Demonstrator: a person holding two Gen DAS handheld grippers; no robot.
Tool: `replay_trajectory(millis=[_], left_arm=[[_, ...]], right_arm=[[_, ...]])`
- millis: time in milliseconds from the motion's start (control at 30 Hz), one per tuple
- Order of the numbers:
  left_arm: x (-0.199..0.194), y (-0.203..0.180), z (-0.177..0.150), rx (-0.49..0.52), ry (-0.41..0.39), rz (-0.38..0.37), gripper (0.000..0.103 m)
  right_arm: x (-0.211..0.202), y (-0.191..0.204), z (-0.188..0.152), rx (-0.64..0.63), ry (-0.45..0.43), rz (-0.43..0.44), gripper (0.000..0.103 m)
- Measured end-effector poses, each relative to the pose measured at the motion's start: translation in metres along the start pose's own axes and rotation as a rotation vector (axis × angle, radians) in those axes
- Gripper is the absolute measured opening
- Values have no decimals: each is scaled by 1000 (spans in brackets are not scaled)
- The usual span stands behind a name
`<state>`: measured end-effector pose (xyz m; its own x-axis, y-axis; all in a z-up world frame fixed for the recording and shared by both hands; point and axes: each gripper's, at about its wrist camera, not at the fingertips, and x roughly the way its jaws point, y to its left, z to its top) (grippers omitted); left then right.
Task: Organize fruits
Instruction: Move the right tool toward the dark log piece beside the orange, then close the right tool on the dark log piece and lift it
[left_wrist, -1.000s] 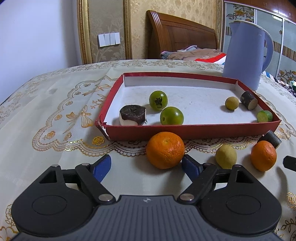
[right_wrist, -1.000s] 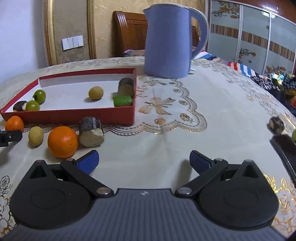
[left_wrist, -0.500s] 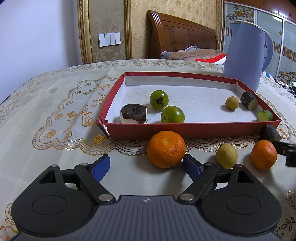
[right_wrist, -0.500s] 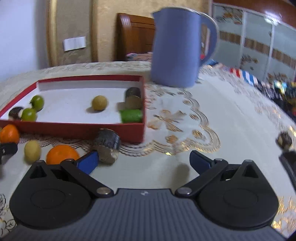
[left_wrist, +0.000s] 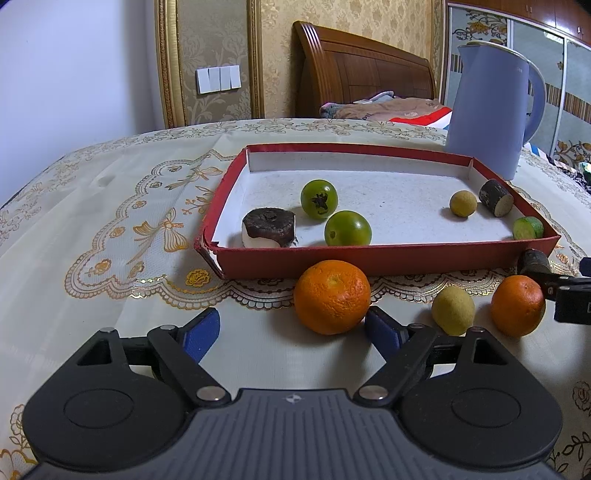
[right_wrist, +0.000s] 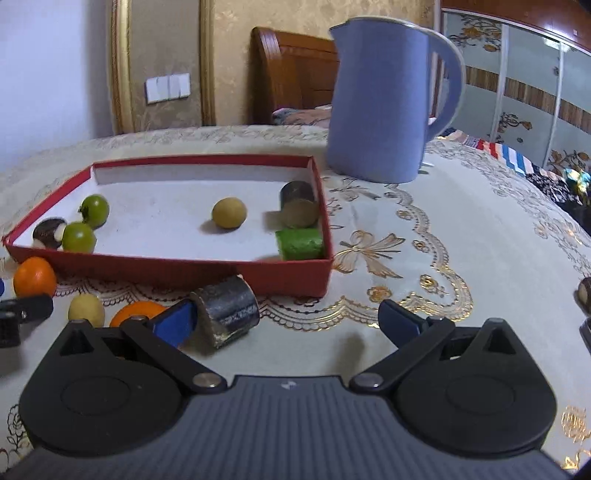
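Only the right wrist view shows the dark cylinder whole

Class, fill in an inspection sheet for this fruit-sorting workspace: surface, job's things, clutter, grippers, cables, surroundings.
Surface: table under a cream, gold-embroidered cloth.
Job's things: red tray holds two green fruits, a small yellow fruit, two dark cut pieces and a green piece. Outside its front wall: large orange, yellow fruit, small orange, dark cylinder.
Clutter: blue kettle behind the tray.
Grippers: left gripper open, empty; right gripper open, cylinder beside its left finger.
Cables: nothing seen.
Surroundings: bed headboard, wall switches, patterned wardrobe doors.
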<state>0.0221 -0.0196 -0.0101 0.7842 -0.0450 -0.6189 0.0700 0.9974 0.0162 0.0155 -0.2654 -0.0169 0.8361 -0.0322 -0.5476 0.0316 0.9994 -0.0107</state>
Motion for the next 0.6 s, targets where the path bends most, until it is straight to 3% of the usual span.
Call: replay_trajectory(millis=[233,333,500,600], left_arm=[[0,0,0,1,0,1,86],[0,0,0,1,0,1,86],[0,0,0,1,0,1,86],[0,0,0,0,0,-1,86]], right_arm=[[-30,-15,-19,17,-56,-120,103],[-38,-16,-18,-9,-81,-87,103],[-15,-13,-10,2,-9,-41,103],[-3,-21,-9,54,44,-15,93]])
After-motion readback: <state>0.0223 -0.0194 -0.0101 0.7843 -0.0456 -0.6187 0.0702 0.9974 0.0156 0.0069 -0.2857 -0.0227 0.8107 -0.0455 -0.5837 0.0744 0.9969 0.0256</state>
